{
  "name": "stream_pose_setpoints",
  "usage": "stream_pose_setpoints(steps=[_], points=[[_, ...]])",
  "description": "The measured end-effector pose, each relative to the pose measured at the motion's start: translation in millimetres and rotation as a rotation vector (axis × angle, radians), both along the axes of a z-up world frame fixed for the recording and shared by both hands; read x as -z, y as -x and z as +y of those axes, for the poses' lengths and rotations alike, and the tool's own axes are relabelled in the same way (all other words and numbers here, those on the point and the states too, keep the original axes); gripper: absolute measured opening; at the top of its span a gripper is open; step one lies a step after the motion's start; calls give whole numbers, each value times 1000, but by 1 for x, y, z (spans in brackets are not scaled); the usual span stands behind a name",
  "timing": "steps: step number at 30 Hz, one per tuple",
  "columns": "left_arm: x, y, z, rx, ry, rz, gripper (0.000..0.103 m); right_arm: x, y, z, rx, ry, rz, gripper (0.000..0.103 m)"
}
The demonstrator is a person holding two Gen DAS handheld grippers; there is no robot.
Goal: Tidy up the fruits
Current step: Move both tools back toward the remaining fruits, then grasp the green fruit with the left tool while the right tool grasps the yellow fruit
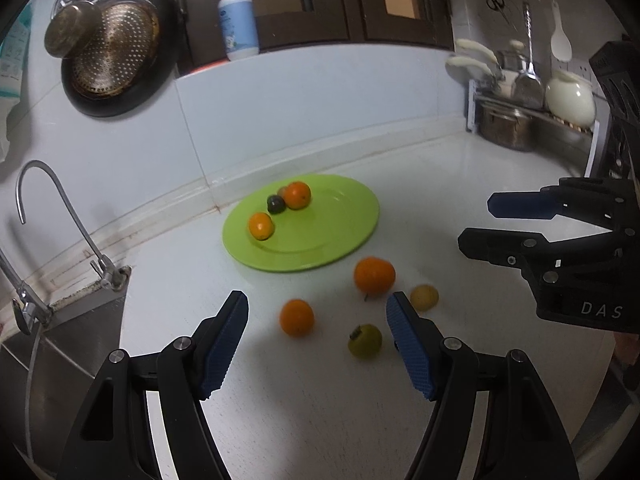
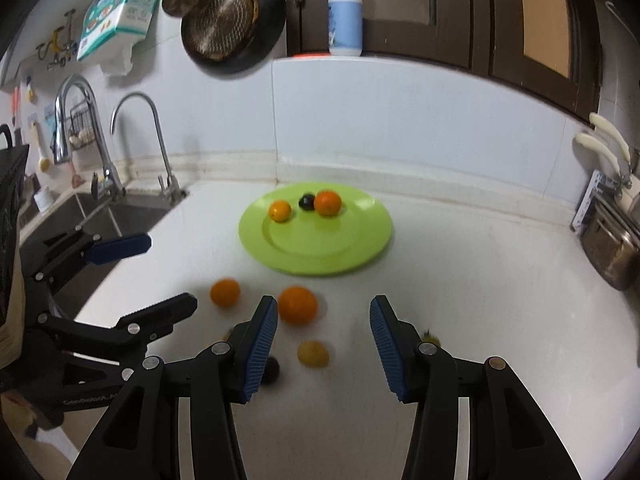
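Setting: white kitchen worktop (image 1: 328,400) ran along a pale tiled wall, with a steel sink (image 2: 120,212) and curved chrome tap (image 2: 160,152) at its left end.
Plate: a round lime-green plate (image 1: 340,232) lay flat on the worktop near the wall, beyond the loose fruit.
Fruit on plate: two small oranges (image 1: 261,225) and a small dark round fruit (image 1: 275,203) sat toward the plate's far-left part; the dark fruit touched the farther orange.
Loose fruit: in the left wrist view, a large orange (image 1: 374,275), a second loose orange (image 1: 296,317), a pale yellow round fruit (image 1: 424,297) and a yellow-green fruit with a dark stem (image 1: 364,340) lay on the worktop in front of the plate.
Orientation: all the fruit were near round, so no long axis could be told; the yellow-green fruit's stem pointed up and to the left in the left wrist view.
Left tongs: the left tongs (image 1: 316,304) were spread wide and held nothing, above the worktop, with the second loose orange and the yellow-green fruit seen between the blue pads.
Right tongs: the right tongs (image 2: 323,310) were likewise wide apart and empty, with the pale yellow fruit between the pads and the large orange just beside the left pad.
Background: a dark pan holding a perforated metal strainer (image 1: 116,52) hung on the wall, and a white-and-blue pump bottle (image 1: 237,20) stood on the ledge.
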State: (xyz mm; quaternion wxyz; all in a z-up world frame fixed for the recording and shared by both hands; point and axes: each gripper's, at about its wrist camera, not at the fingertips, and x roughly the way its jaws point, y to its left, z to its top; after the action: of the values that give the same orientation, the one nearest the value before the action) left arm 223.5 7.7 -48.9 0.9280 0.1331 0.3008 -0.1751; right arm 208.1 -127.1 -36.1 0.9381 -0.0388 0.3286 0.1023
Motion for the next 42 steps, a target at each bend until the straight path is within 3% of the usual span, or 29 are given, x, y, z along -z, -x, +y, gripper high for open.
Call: stream_pose_setpoints(steps=[10,24,35,39,42], points=[[29,-2,-8,45,-26,69,70,33,-4,-4,-8,18,93,49],[58,-19,-15,89,-47,156,49,62,-19,-4,-45,27,170,48],[65,-34,-19,116,15,232,38,75,-34,-4,-78,-2,210,43],[69,-39,-20,111,33,263,29,79,-40,-3,-86,-20,227,38],[69,-40,-17,102,61,282,28,82,-43,-1,-92,-22,234,34]])
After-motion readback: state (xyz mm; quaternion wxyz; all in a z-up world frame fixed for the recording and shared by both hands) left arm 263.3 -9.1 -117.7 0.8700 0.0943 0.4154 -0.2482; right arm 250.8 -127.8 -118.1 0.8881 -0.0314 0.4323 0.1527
